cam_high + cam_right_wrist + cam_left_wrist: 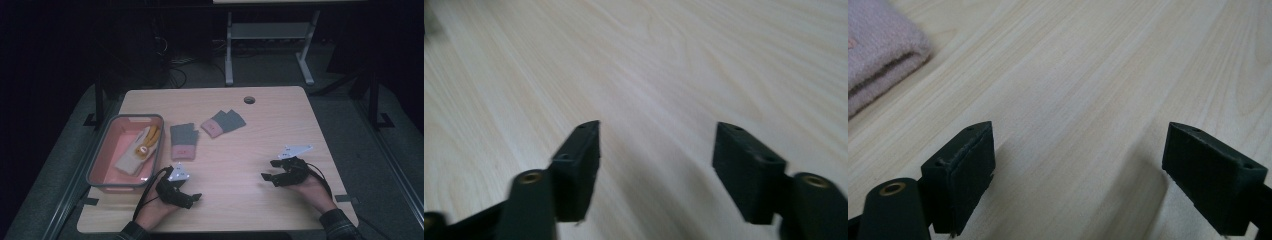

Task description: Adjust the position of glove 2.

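While the light wooden table [250, 150] lies under dim light, a grey-rimmed rectangular plastic bin with a pink inside [102, 150] sits toward nine o'clock, holding a cream and orange-yellow knitted item [140, 150] that leans against its right wall. Just beside the bin at its three o'clock lies a folded grey sock with a pink cuff [183, 141], cuff toward six o'clock. A second folded grey and pink sock [223, 122] rests near it, toward one o'clock of the first, the two apart and tilted differently.

At seven o'clock the left gripper [192, 198] sits low over the table in the person's left hand [155, 212]; its jaws stand wide apart with nothing between them, bare wood beyond, and a pink fabric edge [878, 60] shows at eleven o'clock in the left gripper view. At five o'clock the right gripper [267, 170], in the right hand [312, 192], also has its jaws spread wide and holds nothing, above bare wood grain [664, 75].
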{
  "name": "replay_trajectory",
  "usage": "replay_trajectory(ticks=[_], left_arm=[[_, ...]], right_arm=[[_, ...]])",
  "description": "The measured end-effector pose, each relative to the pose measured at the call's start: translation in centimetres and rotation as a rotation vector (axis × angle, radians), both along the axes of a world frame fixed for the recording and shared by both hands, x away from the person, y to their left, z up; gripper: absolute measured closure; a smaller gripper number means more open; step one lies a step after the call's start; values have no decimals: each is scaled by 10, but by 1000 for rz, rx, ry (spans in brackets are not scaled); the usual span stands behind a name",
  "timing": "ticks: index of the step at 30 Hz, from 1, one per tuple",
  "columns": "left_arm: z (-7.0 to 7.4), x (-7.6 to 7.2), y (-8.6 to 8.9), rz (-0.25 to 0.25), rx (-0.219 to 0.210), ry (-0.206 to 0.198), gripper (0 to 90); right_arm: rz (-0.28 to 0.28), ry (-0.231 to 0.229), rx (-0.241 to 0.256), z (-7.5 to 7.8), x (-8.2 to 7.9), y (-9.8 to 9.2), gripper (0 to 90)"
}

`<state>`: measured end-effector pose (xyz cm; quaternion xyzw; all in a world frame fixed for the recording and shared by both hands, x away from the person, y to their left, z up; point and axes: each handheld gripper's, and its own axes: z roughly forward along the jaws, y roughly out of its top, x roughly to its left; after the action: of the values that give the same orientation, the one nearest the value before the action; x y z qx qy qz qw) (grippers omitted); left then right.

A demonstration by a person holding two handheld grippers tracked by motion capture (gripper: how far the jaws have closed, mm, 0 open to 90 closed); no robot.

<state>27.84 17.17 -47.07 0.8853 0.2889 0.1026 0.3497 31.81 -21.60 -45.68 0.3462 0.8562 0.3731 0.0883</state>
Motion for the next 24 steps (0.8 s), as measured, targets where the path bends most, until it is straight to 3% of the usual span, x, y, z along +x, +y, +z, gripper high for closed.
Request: replay_trajectory(ticks=[3,5,10,14,24], left_arm=[[-1,-1,0,-12,6,-20,127],[-5,-2,2,-16,-22,-41,122],[-6,-4,4,-20,-37,-45,124],[-6,-4,4,-15,-39,-45,124],[-6,-4,5,-20,-33,-46,124]], right_arm=[[9,-3,21,7,6,6,538],[15,-7,30,11,11,11,652],[28,-22,35,22,26,25,888],[44,-38,45,30,40,39,900],[60,-81,55,37,87,93,900]])
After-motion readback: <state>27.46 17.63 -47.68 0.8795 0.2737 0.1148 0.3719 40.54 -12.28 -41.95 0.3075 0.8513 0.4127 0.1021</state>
